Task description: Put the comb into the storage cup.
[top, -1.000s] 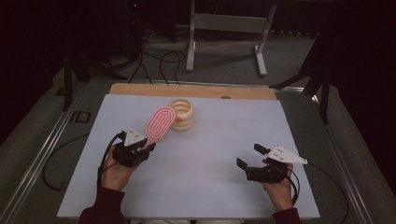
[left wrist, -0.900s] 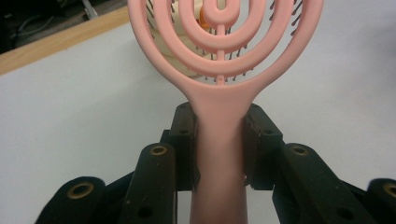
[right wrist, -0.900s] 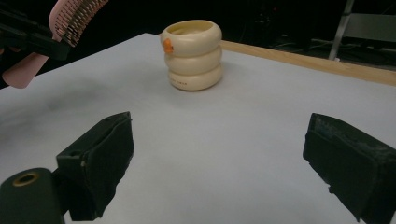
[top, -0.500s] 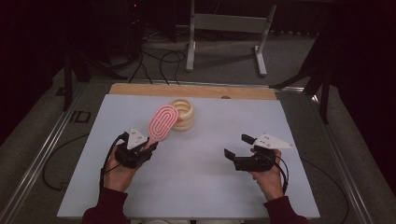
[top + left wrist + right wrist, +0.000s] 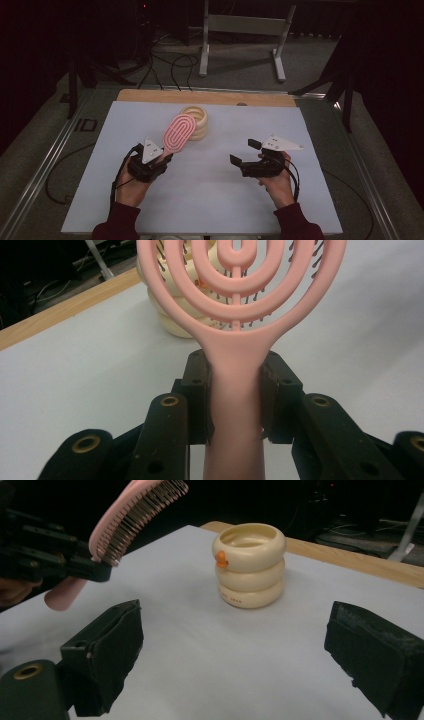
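- The left gripper (image 5: 159, 159) has its jaws clamped on the handle of the pink hairbrush (image 5: 178, 132); in the left gripper view the two pads press the handle (image 5: 234, 405) from either side, just below where the oval head begins.
- The brush is held off the table (image 5: 210, 195), its head tilted up and away toward the far edge, bristles facing down and to the person's right, as the right gripper view shows (image 5: 137, 512).
- The cream ringed cup (image 5: 196, 121) stands upright near the middle of the table's far edge, just beyond the brush head; the two look apart, though the high view overlaps them.
- The right gripper (image 5: 246, 152) hovers over the right half of the table with its jaws wide apart and nothing between them, the cup framed in the gap (image 5: 250, 565).
- My reading: the brush is meant for the cup, and the free gripper is coming in to steady it.
- To do it well, keep the clamp on the handle firm and straight so the brush does not swivel.
- Bring the right jaws around the cup's lower rings rather than its rim, so the mouth stays free.
- The stacked rings look light and may tip or slide on the smooth sheet, so close gently and squarely before lowering the brush.
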Demonstrator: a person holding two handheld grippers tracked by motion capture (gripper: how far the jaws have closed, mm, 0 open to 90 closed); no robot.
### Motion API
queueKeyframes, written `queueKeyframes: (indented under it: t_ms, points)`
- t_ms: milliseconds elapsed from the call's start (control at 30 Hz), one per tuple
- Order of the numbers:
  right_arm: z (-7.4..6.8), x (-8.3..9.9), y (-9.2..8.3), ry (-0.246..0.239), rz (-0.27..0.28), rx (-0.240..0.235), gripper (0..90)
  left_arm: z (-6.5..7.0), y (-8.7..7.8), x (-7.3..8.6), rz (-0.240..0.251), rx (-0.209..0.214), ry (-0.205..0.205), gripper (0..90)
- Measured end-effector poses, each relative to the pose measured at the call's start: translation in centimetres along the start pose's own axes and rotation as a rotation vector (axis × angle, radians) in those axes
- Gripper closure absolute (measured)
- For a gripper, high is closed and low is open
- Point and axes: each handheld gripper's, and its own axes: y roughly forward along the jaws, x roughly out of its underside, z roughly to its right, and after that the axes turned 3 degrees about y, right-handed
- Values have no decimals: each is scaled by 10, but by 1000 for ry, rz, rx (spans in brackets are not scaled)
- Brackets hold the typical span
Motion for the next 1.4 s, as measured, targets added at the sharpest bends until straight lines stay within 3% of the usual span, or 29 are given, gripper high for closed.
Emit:
queueKeyframes:
  t_ms: [1000, 1133, 1400]
  points:
    - [-22, -28, 39, 13, -56, -85, 86, 12, 3, -3, 27, -19, 32, 698]
    - [-28, -32, 48, 10, -86, -82, 88, 15, 5, -3, 29, -19, 41, 699]
    - [-36, -39, 57, 26, -92, -116, 107, 21, 7, -3, 31, -18, 70, 698]
